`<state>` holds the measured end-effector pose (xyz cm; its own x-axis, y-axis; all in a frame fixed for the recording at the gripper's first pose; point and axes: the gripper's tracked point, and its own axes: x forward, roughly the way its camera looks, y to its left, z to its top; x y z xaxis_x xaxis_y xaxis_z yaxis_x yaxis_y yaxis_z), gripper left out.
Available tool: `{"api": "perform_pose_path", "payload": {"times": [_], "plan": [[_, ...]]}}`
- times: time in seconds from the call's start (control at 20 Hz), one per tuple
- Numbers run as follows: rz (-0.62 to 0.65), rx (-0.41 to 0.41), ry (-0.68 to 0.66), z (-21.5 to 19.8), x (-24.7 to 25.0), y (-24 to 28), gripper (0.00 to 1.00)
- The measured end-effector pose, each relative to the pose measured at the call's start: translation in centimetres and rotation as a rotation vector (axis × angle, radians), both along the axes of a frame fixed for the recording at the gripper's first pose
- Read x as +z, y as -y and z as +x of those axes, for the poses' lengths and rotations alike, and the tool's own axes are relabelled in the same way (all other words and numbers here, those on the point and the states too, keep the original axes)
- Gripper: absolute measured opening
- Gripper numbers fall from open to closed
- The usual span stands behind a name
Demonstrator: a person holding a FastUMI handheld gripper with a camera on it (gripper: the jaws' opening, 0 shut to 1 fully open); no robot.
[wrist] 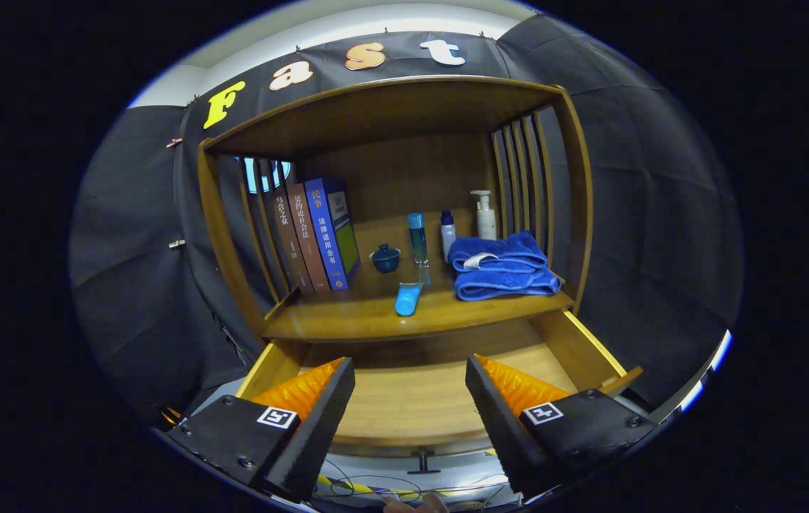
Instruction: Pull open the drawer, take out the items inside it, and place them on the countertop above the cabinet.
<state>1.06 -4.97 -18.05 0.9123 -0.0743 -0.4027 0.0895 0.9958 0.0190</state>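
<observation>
The gripper (410, 388) gapes wide over the open wooden drawer (411, 399), below the smooth countertop (369, 313).

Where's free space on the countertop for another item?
Bare wood between the books and lidded cup, and along the countertop front left of the lying tube. Crowded: bottles and towels. Claw open over the open drawer.

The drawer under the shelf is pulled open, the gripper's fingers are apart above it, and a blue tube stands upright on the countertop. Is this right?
Not quite. The gripper view shows the blue tube lying on its side on the countertop, not standing upright. The rest holds: the drawer is pulled open and the gripper has its fingers apart above it, pressing on nothing.
</observation>
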Motion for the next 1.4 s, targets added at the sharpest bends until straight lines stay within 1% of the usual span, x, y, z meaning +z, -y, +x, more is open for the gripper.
{"api": "perform_pose_path", "payload": {"times": [0.1, 0.25, 0.45, 0.75, 1.05, 1.2, 1.35, 1.4], "plan": [[-0.026, 0.008, 0.008, -1.8, -1.2, -0.2, 0.99], [-0.024, 0.000, -0.015, -4.2, -4.0, -0.2, 0.99], [-0.020, -0.002, -0.074, -5.4, -8.0, -0.4, 0.99], [-0.031, -0.016, -0.127, -4.0, -10.9, -0.1, 0.99], [-0.032, -0.015, -0.145, -3.5, -11.1, -0.7, 0.99], [-0.018, -0.020, -0.156, -1.7, -11.2, -0.6, 0.99], [0.000, -0.019, -0.142, 1.0, -10.8, -0.5, 0.99], [0.000, -0.018, -0.169, 1.4, -11.4, -0.5, 0.99]]}}
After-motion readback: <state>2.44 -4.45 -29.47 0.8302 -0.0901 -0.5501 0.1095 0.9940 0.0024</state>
